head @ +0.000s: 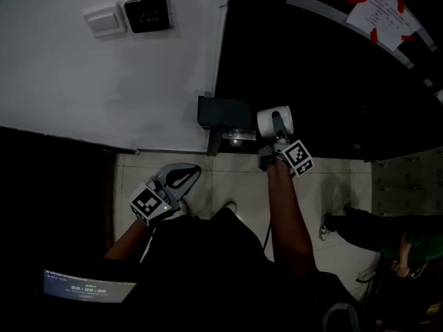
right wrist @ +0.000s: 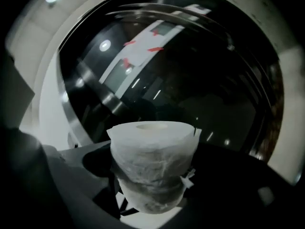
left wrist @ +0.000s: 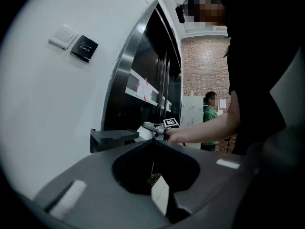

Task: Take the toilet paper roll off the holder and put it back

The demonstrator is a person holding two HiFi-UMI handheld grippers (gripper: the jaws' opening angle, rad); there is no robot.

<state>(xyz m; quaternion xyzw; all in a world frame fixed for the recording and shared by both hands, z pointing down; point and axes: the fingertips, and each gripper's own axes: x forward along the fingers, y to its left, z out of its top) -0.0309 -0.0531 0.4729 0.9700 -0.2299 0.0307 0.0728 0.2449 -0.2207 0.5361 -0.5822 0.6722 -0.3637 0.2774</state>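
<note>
The white toilet paper roll [head: 266,121] [right wrist: 151,162] is off the holder, and my right gripper [head: 275,124] is shut on its sides. It hangs just right of the dark wall holder [head: 220,112] [left wrist: 107,138], whose metal fitting [head: 236,138] shows below. In the right gripper view the roll stands end-up between the jaws and fills the gap. My left gripper [head: 190,172] [left wrist: 153,141] stays low and to the left, apart from the holder, with its jaws shut and nothing in them. From the left gripper view, the right gripper [left wrist: 155,130] and roll [left wrist: 143,132] sit beyond the holder.
A white switch [head: 105,20] and a black exit button [head: 147,14] are on the white wall. A dark glass door [head: 325,68] carries a sheet taped with red [head: 383,12]. Another person [head: 405,249] is at the lower right. A lit screen [head: 87,287] lies at the lower left.
</note>
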